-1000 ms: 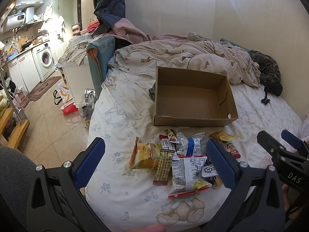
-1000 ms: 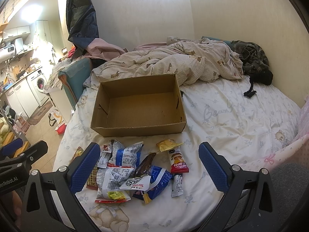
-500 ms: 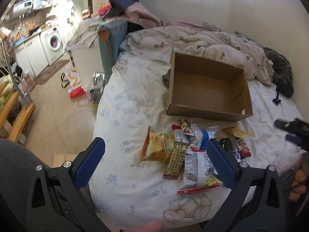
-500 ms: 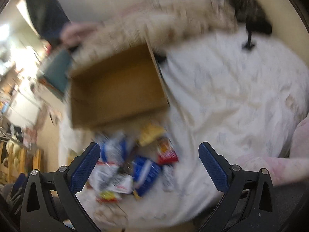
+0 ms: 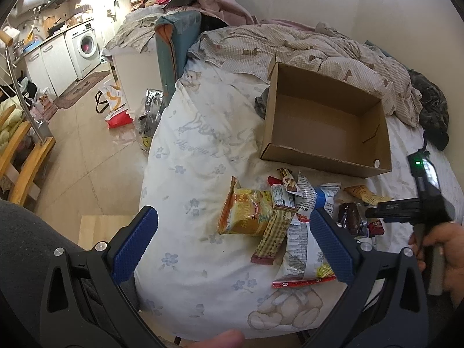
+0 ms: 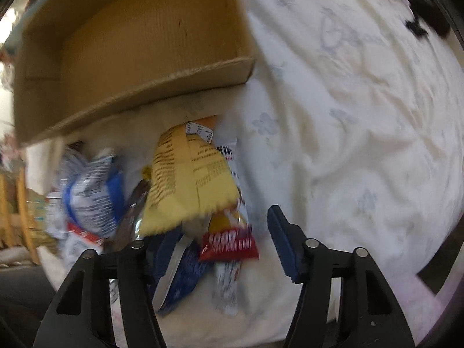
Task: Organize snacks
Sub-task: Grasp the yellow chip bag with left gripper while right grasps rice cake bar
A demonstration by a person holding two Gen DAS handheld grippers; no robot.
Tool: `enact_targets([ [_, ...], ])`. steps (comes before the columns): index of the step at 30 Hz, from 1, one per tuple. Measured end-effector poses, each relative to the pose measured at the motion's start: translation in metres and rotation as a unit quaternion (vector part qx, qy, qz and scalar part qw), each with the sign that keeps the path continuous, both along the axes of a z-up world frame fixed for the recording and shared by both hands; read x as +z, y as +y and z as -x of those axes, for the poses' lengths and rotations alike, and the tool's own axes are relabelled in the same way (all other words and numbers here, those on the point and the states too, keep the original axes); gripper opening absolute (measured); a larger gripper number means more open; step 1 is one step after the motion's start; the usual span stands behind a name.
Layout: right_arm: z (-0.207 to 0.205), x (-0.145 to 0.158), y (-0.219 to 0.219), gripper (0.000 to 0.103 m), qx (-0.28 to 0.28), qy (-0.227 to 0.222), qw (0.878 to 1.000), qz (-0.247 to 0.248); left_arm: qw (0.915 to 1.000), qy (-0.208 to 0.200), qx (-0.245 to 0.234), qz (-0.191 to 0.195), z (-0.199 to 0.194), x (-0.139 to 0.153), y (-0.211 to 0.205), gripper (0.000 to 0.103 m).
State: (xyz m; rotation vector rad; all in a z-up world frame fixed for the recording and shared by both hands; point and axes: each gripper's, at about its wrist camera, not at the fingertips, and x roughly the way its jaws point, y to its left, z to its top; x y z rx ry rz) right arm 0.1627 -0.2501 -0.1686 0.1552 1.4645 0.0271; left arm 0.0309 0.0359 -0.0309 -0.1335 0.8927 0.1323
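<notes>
Starting at your left, your left tool (image 5: 232,249) hangs back over the near edge of the bed (image 5: 188,174), its blue pads wide apart and holding nothing. The snack pile (image 5: 278,217) lies ahead of it and a little to its right, with the orange-yellow packet (image 5: 246,211) at the pile's left end. Beyond the pile sits the empty cardboard box (image 6: 130,46), still on the bed.

Moving right, your right tool (image 6: 223,249) is much the nearer one: it is low over the right end of the pile, pads apart and clamped on nothing, straddling the red-banded snack bar (image 6: 229,245). That bar's long axis runs roughly along the tool's line of sight, toward the box. The yellow packet (image 6: 188,179) lies just ahead, overlapping the bar's far end. The right wrist view is blurred, so contact is uncertain.
</notes>
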Motion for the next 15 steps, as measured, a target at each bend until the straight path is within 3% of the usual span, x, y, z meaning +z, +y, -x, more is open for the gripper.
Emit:
enact_targets([
  [4, -0.003, -0.013, 0.006, 0.058, 0.003, 0.01, 1.0, 0.004, 0.9998, 0.018, -0.01, -0.004, -0.004, -0.006, 0.0, 0.103],
  [6, -0.001, -0.014, 0.013, 0.035, 0.031, 0.01, 0.999, 0.023, 0.9994, 0.03, -0.015, -0.007, -0.008, -0.008, 0.0, 0.103],
  [11, 0.016, -0.001, 0.01, 0.033, 0.019, 0.0, 1.0, 0.0, 0.9964, 0.082, -0.022, 0.008, -0.036, -0.014, 0.01, 0.103],
  [15, 0.046, 0.032, 0.006, 0.033, 0.005, -0.015, 0.999, -0.036, 0.9879, 0.15, -0.024, 0.029, -0.069, -0.035, 0.023, 0.103],
])
